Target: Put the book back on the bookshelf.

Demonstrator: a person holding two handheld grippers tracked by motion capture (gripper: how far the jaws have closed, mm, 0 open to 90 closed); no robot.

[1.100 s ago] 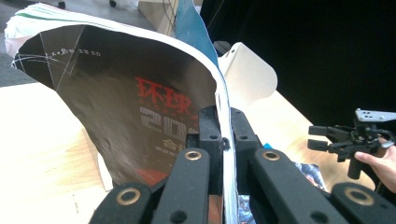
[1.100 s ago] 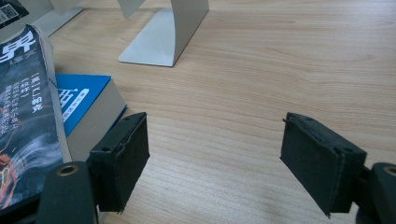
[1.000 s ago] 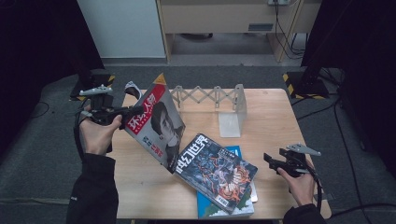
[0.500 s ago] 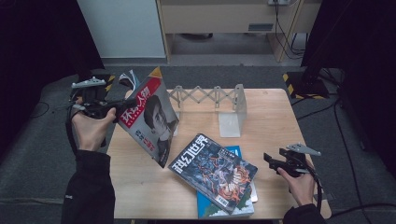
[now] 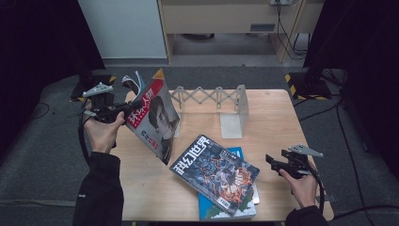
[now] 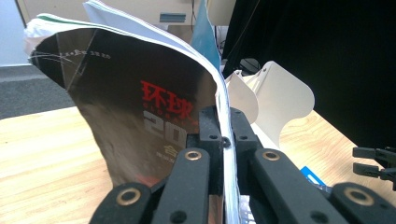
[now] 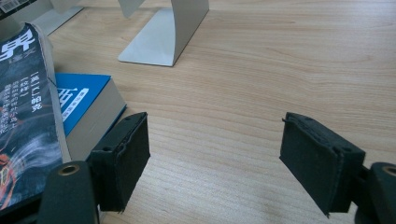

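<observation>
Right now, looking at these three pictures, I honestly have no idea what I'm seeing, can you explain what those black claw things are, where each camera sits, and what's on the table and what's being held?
A person stands at a wooden table and holds a hand-operated tool with two jaws in each hand. The high view looks down from above; the other two cameras ride on the tools and look along their black jaws.

The left gripper is clamped on the edge of a magazine with red characters and a portrait on its cover, lifted off the table and tilted. The left gripper view shows its pages pinched between the jaws.

The right gripper hangs open near the table's right edge, holding nothing.

On the table lie a dark illustrated magazine stacked on a blue book, and behind them a metal expandable book rack.
</observation>
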